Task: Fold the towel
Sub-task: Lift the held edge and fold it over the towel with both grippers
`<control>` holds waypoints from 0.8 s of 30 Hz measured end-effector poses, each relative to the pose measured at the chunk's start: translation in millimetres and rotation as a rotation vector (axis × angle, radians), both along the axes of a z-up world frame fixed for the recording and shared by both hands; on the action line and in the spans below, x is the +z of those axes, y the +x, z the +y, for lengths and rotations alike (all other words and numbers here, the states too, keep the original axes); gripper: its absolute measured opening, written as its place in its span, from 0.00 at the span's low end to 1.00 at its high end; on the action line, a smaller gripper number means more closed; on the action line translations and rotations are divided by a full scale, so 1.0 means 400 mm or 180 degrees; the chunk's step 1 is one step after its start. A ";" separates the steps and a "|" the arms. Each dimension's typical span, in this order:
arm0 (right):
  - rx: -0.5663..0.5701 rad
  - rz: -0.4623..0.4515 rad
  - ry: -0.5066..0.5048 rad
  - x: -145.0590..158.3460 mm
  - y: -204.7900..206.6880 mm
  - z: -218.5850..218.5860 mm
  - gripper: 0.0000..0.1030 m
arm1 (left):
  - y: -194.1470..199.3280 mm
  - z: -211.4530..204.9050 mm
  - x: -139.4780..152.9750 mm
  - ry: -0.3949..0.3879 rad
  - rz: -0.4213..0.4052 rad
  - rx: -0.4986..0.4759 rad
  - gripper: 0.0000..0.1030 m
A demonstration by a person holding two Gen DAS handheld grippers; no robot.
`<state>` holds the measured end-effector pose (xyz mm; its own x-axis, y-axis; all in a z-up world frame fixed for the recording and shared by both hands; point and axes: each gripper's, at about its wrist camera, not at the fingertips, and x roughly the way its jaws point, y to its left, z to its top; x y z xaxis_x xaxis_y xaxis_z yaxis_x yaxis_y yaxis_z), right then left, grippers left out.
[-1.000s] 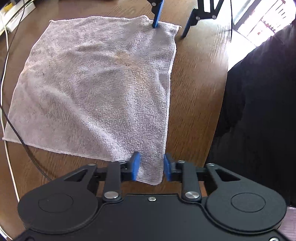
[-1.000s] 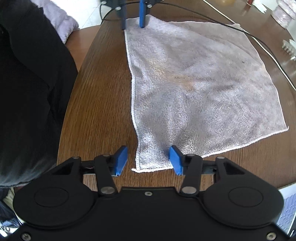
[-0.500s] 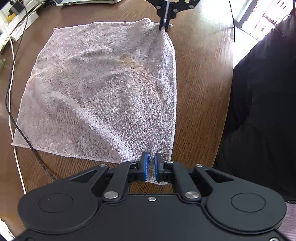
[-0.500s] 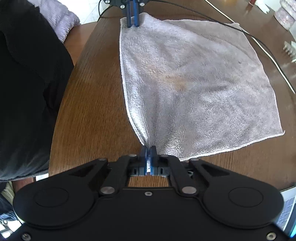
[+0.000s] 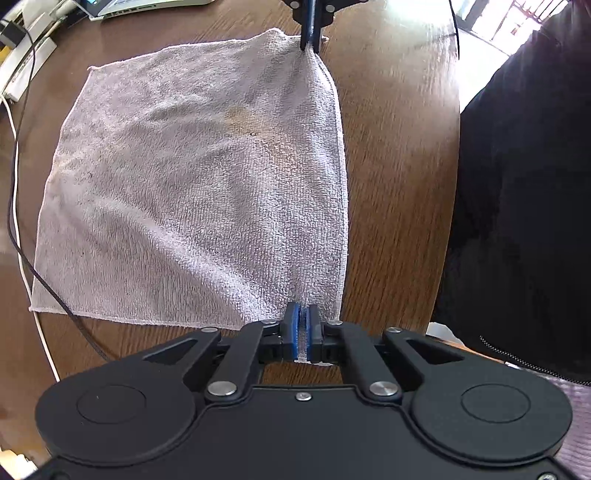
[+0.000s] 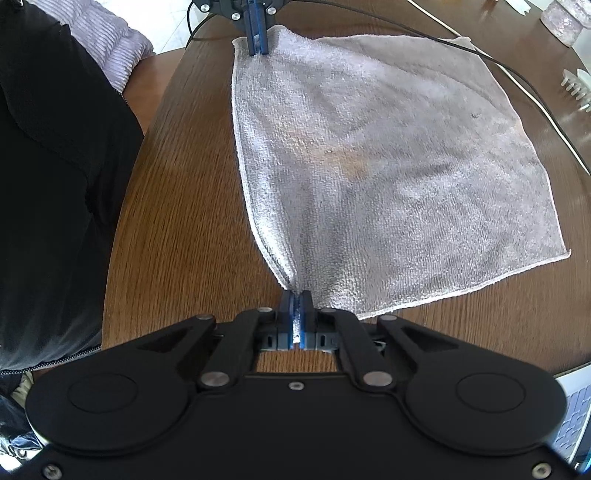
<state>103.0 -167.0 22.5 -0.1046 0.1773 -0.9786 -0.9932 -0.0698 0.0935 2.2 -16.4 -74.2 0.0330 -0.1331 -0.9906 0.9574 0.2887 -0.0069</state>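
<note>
A pale grey towel [image 5: 199, 177] lies spread on the brown wooden table [image 5: 399, 177]; it also shows in the right wrist view [image 6: 388, 177]. My left gripper [image 5: 303, 328] is shut on one near corner of the towel. My right gripper [image 6: 296, 314] is shut on the other near corner. Each gripper shows at the far end of the other's view: the right gripper [image 5: 309, 37] and the left gripper [image 6: 257, 37]. The edge between them is lifted a little and pulled taut.
A black cable [image 5: 16, 192] and a white cable [image 5: 22, 258] run along the towel's far side. A laptop [image 5: 155, 5] and white items sit at the table's back. The person's dark clothing [image 5: 524, 206] is beside the table edge.
Both grippers closed on the towel's near corners, then lifted them slightly. The edge between them has drawn taut and the towel has shifted a little.
</note>
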 end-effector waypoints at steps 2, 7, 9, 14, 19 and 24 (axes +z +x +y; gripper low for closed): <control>-0.0006 -0.0004 0.0001 0.000 0.000 -0.001 0.03 | 0.006 -0.004 0.001 0.0025 0.0039 -0.0002 0.05; -0.0015 -0.0006 0.0002 0.000 0.002 0.000 0.03 | -0.005 -0.022 0.004 0.0107 -0.0020 -0.0121 0.05; -0.0049 0.0014 0.0003 0.000 0.007 0.001 0.03 | -0.016 -0.019 0.007 0.0066 -0.0080 -0.0168 0.01; -0.0127 -0.0011 0.0061 0.005 0.019 0.008 0.03 | 0.009 -0.001 0.031 -0.0055 -0.0020 0.0007 0.01; -0.0117 -0.0057 0.0136 0.027 0.035 0.022 0.03 | 0.047 -0.009 0.060 -0.0116 -0.0059 0.0070 0.00; -0.0234 -0.0069 0.0250 0.067 0.069 0.032 0.03 | 0.092 0.001 0.094 -0.0224 -0.0033 0.0203 0.00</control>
